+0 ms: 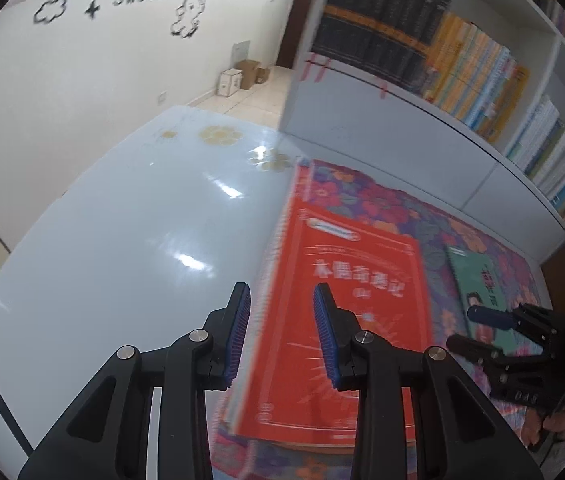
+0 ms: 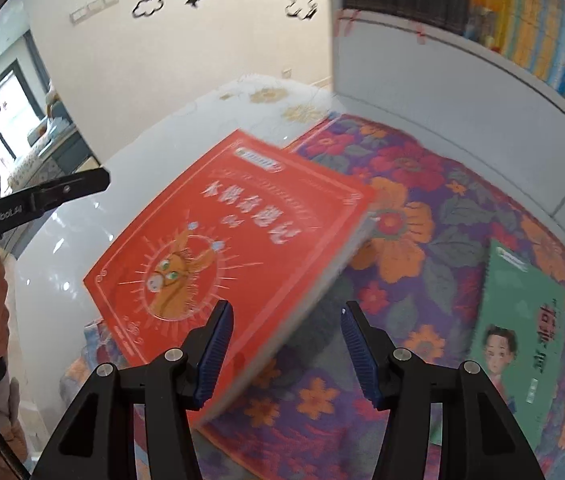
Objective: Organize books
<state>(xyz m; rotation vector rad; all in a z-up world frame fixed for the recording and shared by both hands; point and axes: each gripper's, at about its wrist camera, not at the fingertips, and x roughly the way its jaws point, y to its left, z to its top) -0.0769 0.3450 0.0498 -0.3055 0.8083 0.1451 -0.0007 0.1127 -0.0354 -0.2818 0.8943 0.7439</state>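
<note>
Red book (image 2: 222, 248): my feed shows an orange-red cover — a tan donkey face inside pale rays.
Green book (image 2: 522, 320): green cover.
Cloth (image 2: 422, 184): purple with orange and red flowers.
Table (image 1: 122, 220): glossy white — gold flowers.
Gripper pads (image 1: 242, 336): blue.

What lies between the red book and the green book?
Only bare floral cloth separates the red book from the green book; the right wrist view shows it best.

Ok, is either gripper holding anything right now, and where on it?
Nothing seems held. The left gripper and right gripper both stand open above the red book, pads off it; each camera shows the other gripper clear of it.
</note>
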